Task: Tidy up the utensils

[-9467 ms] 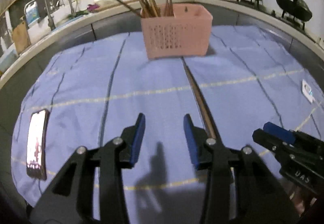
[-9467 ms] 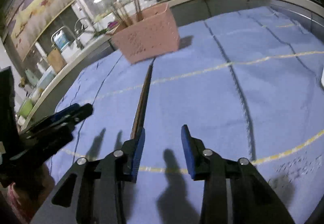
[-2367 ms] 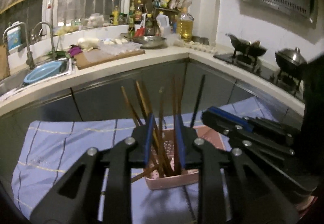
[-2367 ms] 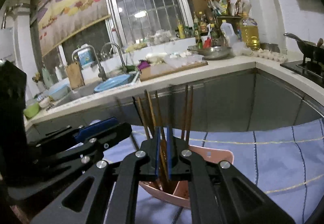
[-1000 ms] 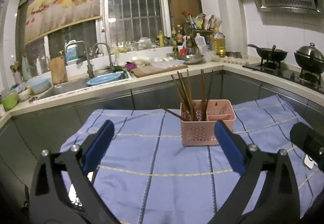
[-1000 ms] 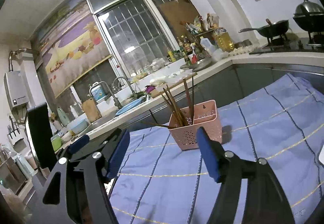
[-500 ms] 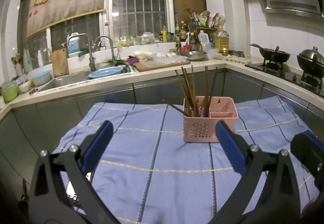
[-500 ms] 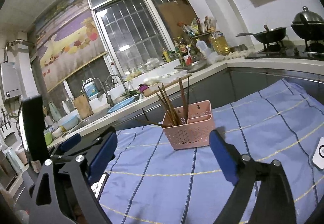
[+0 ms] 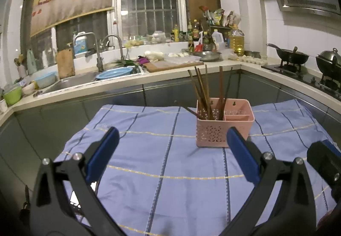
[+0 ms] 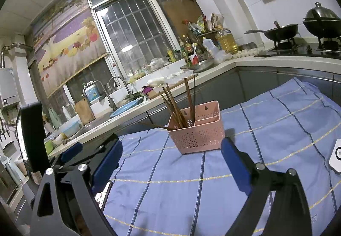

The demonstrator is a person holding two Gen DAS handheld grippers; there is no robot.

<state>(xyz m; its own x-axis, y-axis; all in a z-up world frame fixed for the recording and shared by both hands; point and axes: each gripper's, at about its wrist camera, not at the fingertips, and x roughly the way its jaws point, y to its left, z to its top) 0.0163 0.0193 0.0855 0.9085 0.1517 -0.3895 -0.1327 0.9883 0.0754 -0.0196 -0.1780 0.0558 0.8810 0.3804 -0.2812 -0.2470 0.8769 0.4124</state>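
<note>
A pink perforated basket (image 9: 223,129) stands on the blue checked cloth (image 9: 170,163). Several brown chopsticks (image 9: 204,95) stand in its left compartment; one leans out to the left. The right compartment looks empty. My left gripper (image 9: 172,150) is wide open and empty, well back from the basket. My right gripper (image 10: 170,159) is wide open and empty too, facing the basket (image 10: 198,131) and chopsticks (image 10: 177,105) from a distance. The right gripper's tip (image 9: 324,159) shows at the left view's right edge.
A phone (image 10: 102,193) lies on the cloth at the near left. A small white device (image 10: 335,156) lies at the right edge. Behind are a counter with a sink (image 9: 85,80), a cutting board (image 9: 170,64), bottles, and pans on the stove (image 9: 296,59).
Both grippers have drawn slightly further back from the basket and stay wide open. The chopsticks rest in the basket, unmoved.
</note>
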